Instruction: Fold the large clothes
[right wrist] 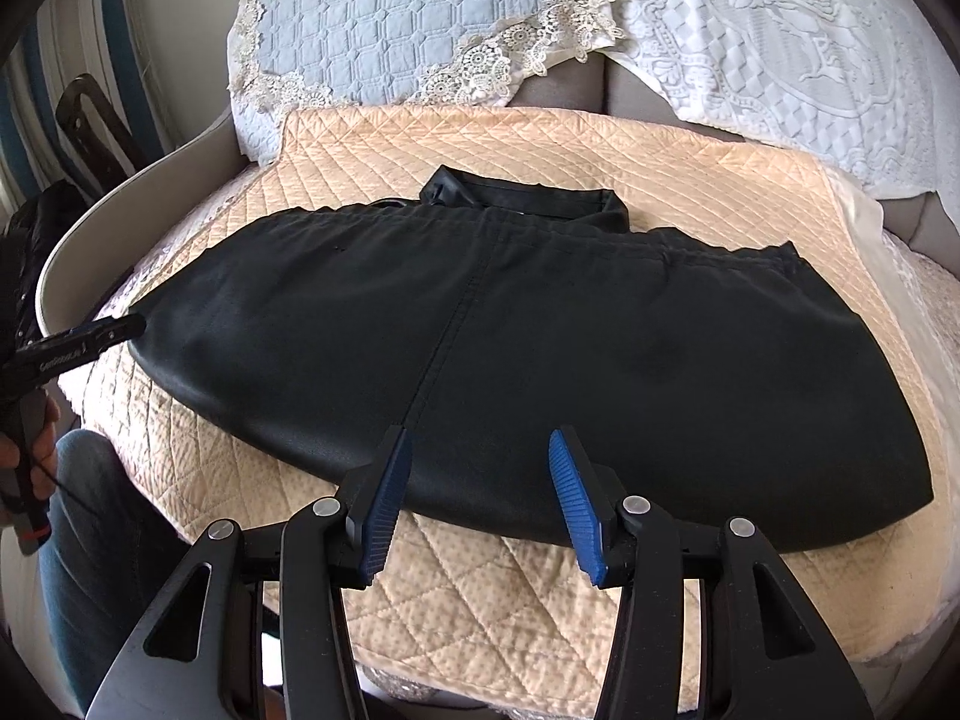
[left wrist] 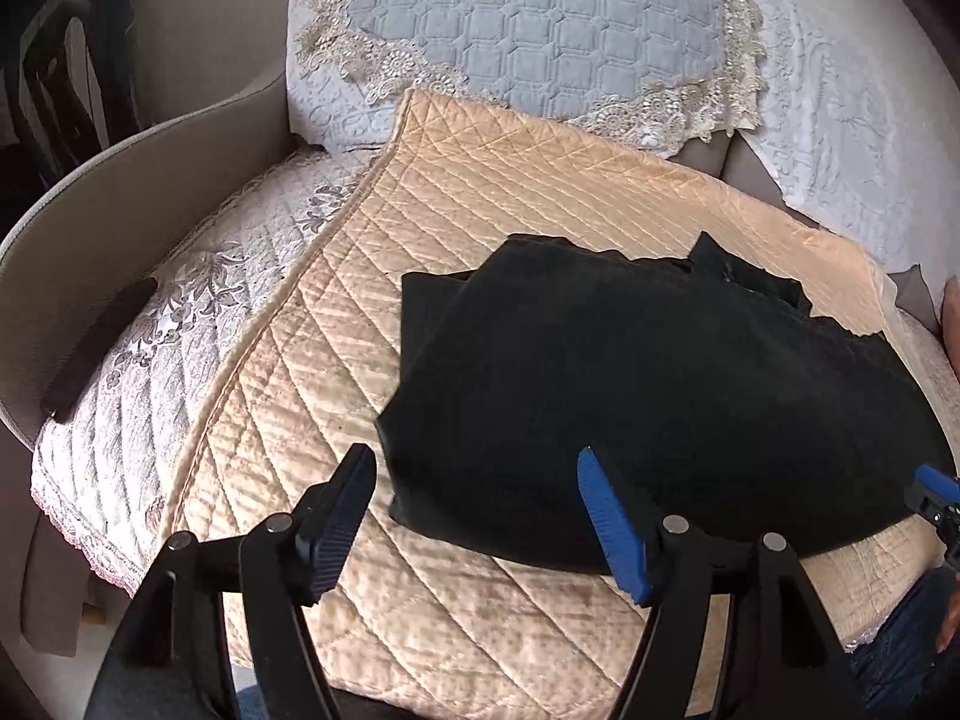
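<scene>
Both grippers' jaws gape empty over the folded black garment [right wrist: 510, 360]'s near edge.

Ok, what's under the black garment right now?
The black garment lies on a peach quilted pad, which shows all around it. A second dark layer peeks out at its far edge. Anything beneath its middle is covered.

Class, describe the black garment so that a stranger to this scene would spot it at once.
Find the sofa seat covered by a peach quilted mat. On it lies the black garment, partly folded. It is the only dark, smooth cloth among pale quilted and lacy covers.
</scene>
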### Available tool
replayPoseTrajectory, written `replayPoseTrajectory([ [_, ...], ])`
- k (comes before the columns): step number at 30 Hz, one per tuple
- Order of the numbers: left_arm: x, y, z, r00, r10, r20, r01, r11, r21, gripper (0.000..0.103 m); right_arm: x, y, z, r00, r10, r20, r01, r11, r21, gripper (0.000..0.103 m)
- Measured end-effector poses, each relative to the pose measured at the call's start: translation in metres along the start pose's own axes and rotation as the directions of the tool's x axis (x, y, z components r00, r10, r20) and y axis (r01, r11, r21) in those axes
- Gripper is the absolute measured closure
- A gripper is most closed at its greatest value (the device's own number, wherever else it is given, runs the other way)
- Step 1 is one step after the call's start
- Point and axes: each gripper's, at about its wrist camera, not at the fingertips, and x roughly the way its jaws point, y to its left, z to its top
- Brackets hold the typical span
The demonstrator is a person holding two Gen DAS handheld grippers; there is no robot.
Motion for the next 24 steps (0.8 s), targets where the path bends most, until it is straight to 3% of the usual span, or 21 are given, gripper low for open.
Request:
replayPoseTrajectory([
  [8,0.056,0.033,0.019,0.988,-0.118,-0.097,0.102,0.983,-0.152,0.030,0.009,0.008,0.008,1.000,0.019,-0.011,-0.019,1.000,-0.010,0.054],
  [10,0.061,0.034,0.019,0.985,-0.155,-0.081,0.139,0.975,-0.172,0.024,0.010,0.008,0.010,1.000,0.018,-0.014,-0.018,1.000,-0.006,0.054],
  [12,0.060,0.029,0.018,0.984,-0.163,-0.077,0.149,0.975,-0.164,0.024,0.011,0.007,0.010,1.000,0.019,-0.015,-0.019,1.000,-0.001,0.054],
  [15,0.055,0.021,0.010,0.961,-0.263,-0.087,0.246,0.954,-0.170,0.024,0.013,0.005,0.010,1.000,0.023,-0.019,-0.023,1.000,0.005,0.054],
  [17,0.053,0.013,0.005,0.971,-0.221,-0.087,0.209,0.969,-0.128,0.030,0.014,0.004,0.010,0.999,0.032,-0.019,-0.032,0.999,0.011,0.054],
  [19,0.055,0.013,0.006,0.978,-0.188,-0.092,0.175,0.975,-0.133,0.050,0.016,0.003,0.009,0.999,0.042,-0.022,-0.041,0.999,0.022,0.054],
  [24,0.054,0.023,0.009,0.981,-0.169,-0.092,0.153,0.975,-0.161,0.086,0.016,0.000,0.007,0.998,0.063,-0.017,-0.063,0.997,0.038,0.054],
])
